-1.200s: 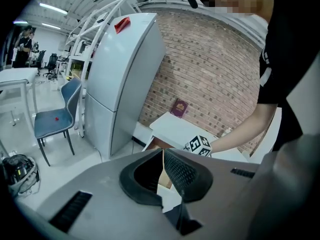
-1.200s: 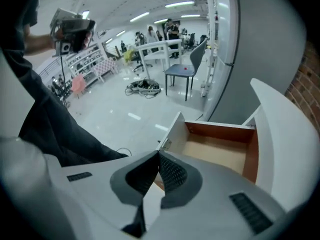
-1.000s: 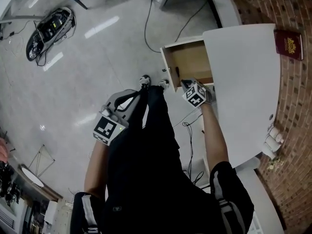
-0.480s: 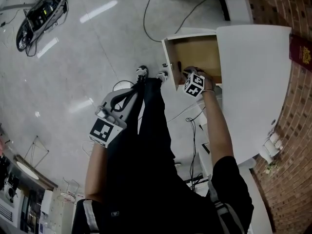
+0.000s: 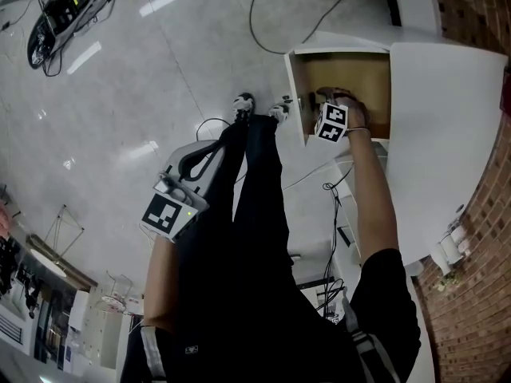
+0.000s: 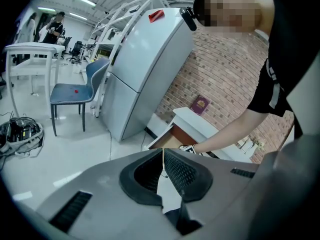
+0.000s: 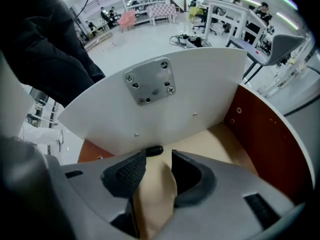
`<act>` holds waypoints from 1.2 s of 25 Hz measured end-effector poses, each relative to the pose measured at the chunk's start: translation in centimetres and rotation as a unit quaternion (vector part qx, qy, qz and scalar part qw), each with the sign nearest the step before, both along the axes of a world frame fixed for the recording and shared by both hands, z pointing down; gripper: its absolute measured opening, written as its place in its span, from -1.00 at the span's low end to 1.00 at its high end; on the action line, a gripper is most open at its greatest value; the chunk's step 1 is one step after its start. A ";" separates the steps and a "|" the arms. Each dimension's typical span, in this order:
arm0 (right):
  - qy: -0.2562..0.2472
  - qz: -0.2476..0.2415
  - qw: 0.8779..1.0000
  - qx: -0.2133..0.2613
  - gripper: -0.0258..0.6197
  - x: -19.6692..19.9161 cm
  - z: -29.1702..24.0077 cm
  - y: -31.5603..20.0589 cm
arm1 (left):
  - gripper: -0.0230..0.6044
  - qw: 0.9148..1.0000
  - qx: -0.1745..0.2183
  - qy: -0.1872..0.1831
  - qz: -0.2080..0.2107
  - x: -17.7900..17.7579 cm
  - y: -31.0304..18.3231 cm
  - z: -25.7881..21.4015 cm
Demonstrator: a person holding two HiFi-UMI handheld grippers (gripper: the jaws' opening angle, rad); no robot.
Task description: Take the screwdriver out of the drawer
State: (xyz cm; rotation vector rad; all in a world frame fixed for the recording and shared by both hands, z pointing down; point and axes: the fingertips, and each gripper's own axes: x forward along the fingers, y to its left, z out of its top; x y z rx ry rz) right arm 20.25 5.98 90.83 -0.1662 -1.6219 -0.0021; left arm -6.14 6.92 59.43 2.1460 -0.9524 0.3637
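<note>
Above grey floor, from the head: shows drawer [image 5: 359, 74] pulled out under white tabletop [image 5: 447, 134], right tool [image 5: 321, 100] inside, left tool [image 5: 194, 159] by the leg.

From the left tool: pinched together, empty.

From the right tool: has just been opening, jaws wide over bare drawer floor. Finds screwdriver [image 7: 154, 150] just beyond the tips, lying along the front panel [image 7: 190, 99], black grip end rightward, tip hidden. Best to roll the wrist and close across the grip, not along it.

grey fridge [image 6: 140, 74], blue chair [image 6: 75, 91], red booklet [image 6: 199, 104] near brick wall [image 6: 225, 69]

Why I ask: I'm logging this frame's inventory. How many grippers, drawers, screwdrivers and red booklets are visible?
grippers: 2, the left gripper and the right gripper
drawer: 1, open
screwdriver: 1, only its dark handle end showing
red booklet: 1
Total: 5
</note>
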 end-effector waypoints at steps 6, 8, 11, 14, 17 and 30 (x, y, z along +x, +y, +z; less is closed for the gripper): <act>0.001 -0.052 0.998 -0.037 -0.21 -0.5 1.3 0.9 | -0.86 1.000 0.000 0.000 -0.008 -0.4 -0.2 0.3; 0.007 -0.067 0.997 -0.044 -0.19 -0.3 1.9 1.2 | -0.86 1.000 0.000 -0.001 -0.010 -0.5 -0.1 0.5; 0.017 -0.088 0.995 -0.053 -0.10 0.0 2.6 1.5 | -0.86 1.000 -0.004 -0.003 -0.009 -0.7 0.2 1.0; 0.026 -0.103 0.992 -0.066 -0.05 0.0 3.2 2.0 | -0.86 1.000 -0.010 0.000 -0.013 -0.9 0.4 1.4; 0.032 -0.132 0.988 -0.072 -0.02 0.1 3.8 2.9 | -0.86 1.000 -0.011 -0.002 -0.008 -0.7 0.7 1.7; 0.041 -0.131 0.986 -0.096 -0.05 0.0 3.6 3.1 | -0.86 1.000 -0.022 0.000 -0.007 -0.8 0.2 2.3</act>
